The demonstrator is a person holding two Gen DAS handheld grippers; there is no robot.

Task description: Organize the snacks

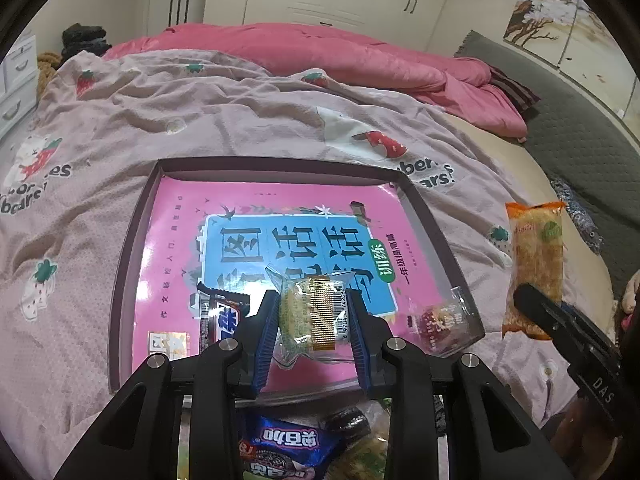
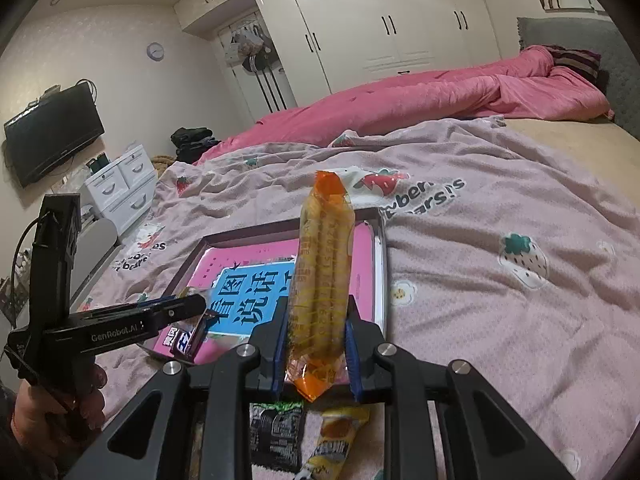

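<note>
From my station I log the bed first: a pink blanket printed with strawberries and bears covers most of it, with a brighter pink quilt bunched along the far side; white wardrobes stand behind, and a dark television hangs on the wall above a small white drawer unit.

On the blanket lies a shallow dark-rimmed tray; a pink-and-blue booklet with Chinese characters lines its floor; a dark chocolate bar rests at its near left and a small clear-wrapped sweet in its near right corner.

My right gripper pinches a long orange packet of wafer sticks near its lower end; the packet stands almost upright over the near right edge of the tray, clear of the blanket.

My left gripper clamps a small clear-wrapped cake between its blue pads, held above the near middle of the tray; whether it touches the booklet I cannot tell.

Further snacks lie on the blanket short of the tray: a blue cookie packet, a black-and-green packet, and a yellow packet.
</note>
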